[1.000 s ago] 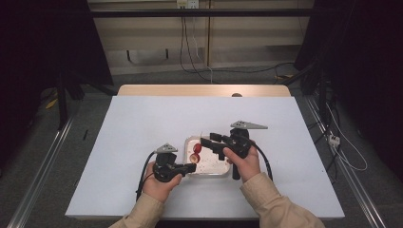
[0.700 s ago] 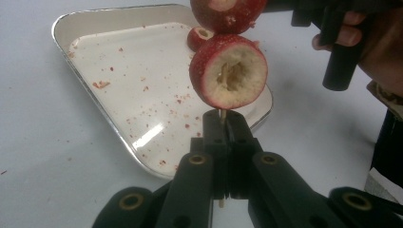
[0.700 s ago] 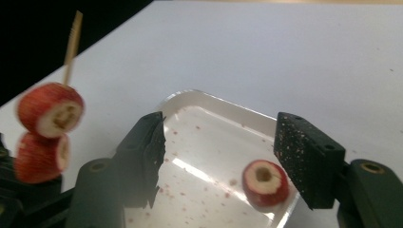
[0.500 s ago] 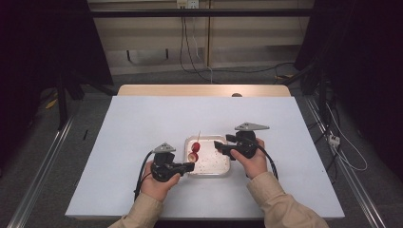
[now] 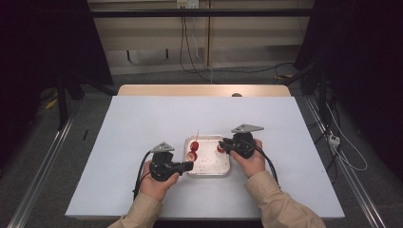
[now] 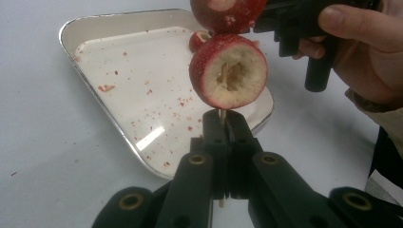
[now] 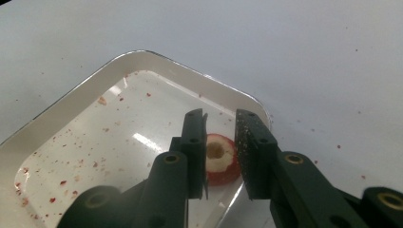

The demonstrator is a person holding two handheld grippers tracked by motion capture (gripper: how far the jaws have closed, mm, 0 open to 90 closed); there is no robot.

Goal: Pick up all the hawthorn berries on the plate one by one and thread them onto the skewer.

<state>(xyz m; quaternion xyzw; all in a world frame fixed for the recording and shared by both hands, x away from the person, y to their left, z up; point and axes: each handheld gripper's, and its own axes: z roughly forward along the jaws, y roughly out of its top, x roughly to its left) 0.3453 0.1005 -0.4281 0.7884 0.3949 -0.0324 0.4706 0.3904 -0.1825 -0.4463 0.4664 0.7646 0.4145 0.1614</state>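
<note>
where the high view looks down: white tray [image 5: 209, 168] on the counter [image 5: 142, 118], left gripper [image 5: 189, 166] at its near-left corner, right gripper [image 5: 224, 145] at its right rim. left gripper view: clamped on a thin skewer [image 6: 221, 115] carrying hollowed red fruit [image 6: 229, 71]. right gripper view: parted around a cored fruit piece [image 7: 219, 159] in the tray.

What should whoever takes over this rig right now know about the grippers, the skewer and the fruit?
Left gripper: shut on the skewer, two cored red fruit halves already threaded.
Right gripper: open, jaws either side of a loose half lying in the white tray; not yet gripped.
Left to do, probably: close on that half and thread it onto the skewer.
</note>
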